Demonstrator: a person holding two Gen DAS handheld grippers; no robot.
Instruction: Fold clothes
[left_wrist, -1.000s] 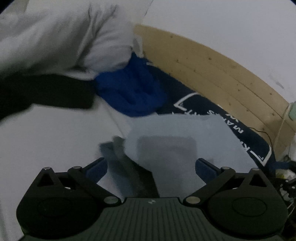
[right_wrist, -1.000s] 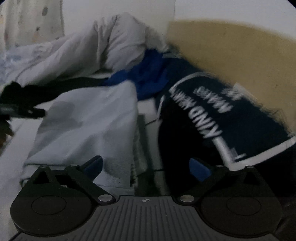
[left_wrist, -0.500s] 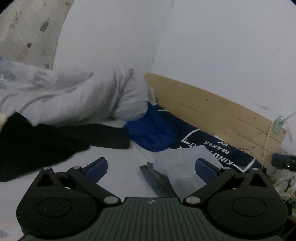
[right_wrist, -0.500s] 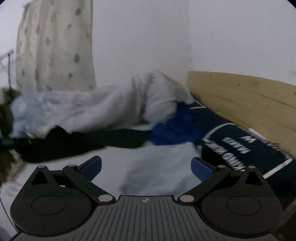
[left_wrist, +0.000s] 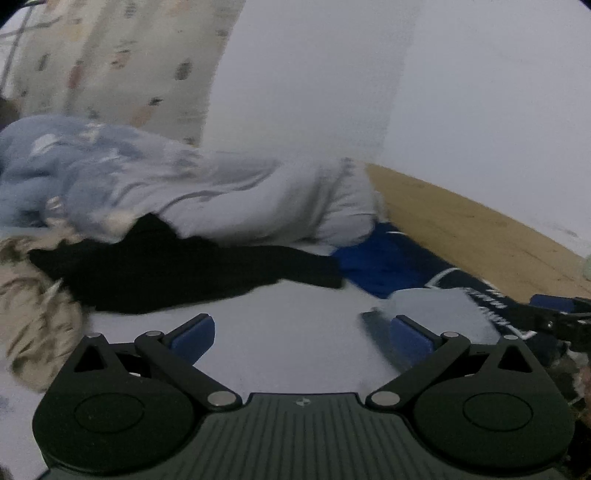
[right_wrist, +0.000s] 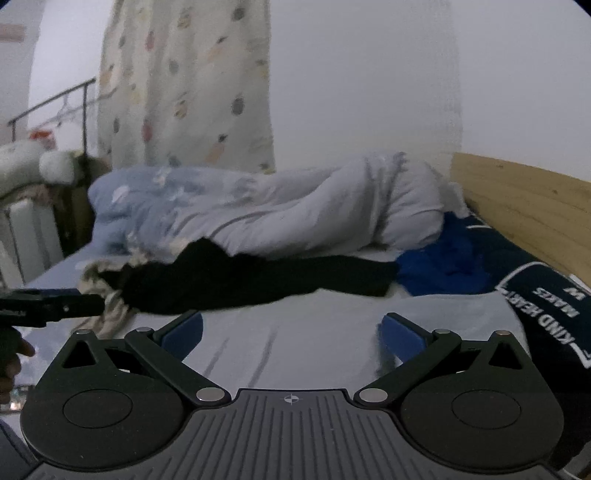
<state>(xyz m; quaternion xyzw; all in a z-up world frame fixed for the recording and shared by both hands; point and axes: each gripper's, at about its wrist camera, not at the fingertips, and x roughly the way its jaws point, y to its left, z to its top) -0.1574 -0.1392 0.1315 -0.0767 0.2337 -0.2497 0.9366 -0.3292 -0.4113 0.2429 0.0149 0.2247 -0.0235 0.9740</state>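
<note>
Lifted and pulled back since earlier frame; both views now level over bed (right_wrist: 295, 332). Left tongs (left_wrist: 301, 332) and right tongs (right_wrist: 291, 328) spread wide, gripping nothing. Folded pale-blue garment (left_wrist: 436, 310) near right, beside navy printed cloth (right_wrist: 546, 314). Black garment (right_wrist: 258, 280) far centre, likely next. Risk: snagging duvet (right_wrist: 295, 206) or blue cloth (right_wrist: 443, 269) touching it.

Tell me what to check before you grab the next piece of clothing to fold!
1. Left gripper open: ok, jaws wide apart.
2. Right gripper open: ok, nothing between its jaws.
3. Black garment reachable: ok, it lies stretched across the bed, uncovered in front.
4. Light blue cloth out of the way: cannot tell, its near part is hidden behind the left gripper.
5. Blue garment separate from the black one: cannot tell, their ends meet.
6. Picture sharp enough: not ok in the left wrist view, blurred.
</note>
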